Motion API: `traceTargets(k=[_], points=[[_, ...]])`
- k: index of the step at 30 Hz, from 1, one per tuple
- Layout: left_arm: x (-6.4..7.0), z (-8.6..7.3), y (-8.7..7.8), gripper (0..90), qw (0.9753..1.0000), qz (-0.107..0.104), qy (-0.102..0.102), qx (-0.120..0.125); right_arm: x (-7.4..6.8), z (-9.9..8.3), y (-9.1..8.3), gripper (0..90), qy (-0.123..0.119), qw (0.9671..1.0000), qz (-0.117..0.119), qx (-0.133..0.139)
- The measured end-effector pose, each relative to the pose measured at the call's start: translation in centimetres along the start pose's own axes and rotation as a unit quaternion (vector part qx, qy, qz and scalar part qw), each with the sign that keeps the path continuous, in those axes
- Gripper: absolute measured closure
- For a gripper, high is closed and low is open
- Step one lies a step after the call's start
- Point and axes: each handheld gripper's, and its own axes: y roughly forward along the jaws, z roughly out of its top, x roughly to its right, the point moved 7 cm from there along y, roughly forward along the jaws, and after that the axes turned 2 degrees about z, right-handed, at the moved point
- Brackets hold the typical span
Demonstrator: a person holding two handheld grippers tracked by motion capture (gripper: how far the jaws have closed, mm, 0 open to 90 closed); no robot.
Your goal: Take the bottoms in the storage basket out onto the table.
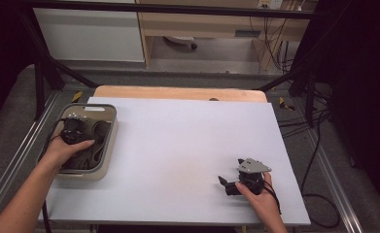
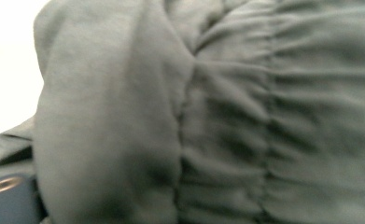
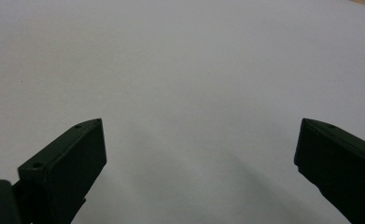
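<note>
We work over a wide white sheet-covered table (image 1: 178,155), with a grey, round-cornered plastic bin (image 1: 109,145) standing at its left edge. Inside that bin lies a rumpled grey-green cloth garment with a gathered elastic band (image 2: 227,121), which is the thing we mean to take; it sits wholly within the bin walls. Our left gripper (image 1: 73,130) is pushed down into the bin, right against the fabric, so close that the left gripper view is blurred folds. We cannot tell whether its jaws are spread or closed on the cloth, since they are buried from sight. Our right gripper (image 1: 229,184) rests low over the bare table at the near right, well apart from the bin, its two black jaws spread wide with nothing between them.

The main risk, as we judge it, is a poor bite: soft cloth bunches, so the jaws may pinch only one thin fold and the garment would slide free or trail half in the bin as we lift. A second risk is that the cloth snags on the bin rim and drags the light bin across the sheet, or tips it, because nothing holds it down while the right gripper is far off. We could also nip the left gripper's own dark cable (image 1: 49,138), which trails beside the bin.
</note>
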Motion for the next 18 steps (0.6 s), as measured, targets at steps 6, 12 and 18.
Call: traceTargets(k=[6, 12, 18], points=[[0.2, -0.2, -0.4, 32.8, 0.9996, -0.024, -0.011, -0.01, 0.0, 0.0, 0.0, 3.0, -0.001, 1.0, 0.0, 0.0], [0.1, 0.0, -1.2, 55.9, 0.9994, -0.026, -0.02, -0.006, 0.0, 0.0, 0.0, 3.1, 0.0, 1.0, 0.0, 0.0], [0.1, 0.6, -2.7, 70.4, 0.999, -0.03, -0.019, 0.026, -0.1, 0.1, -0.1, 3.2, 0.003, 1.0, 0.001, 0.003]])
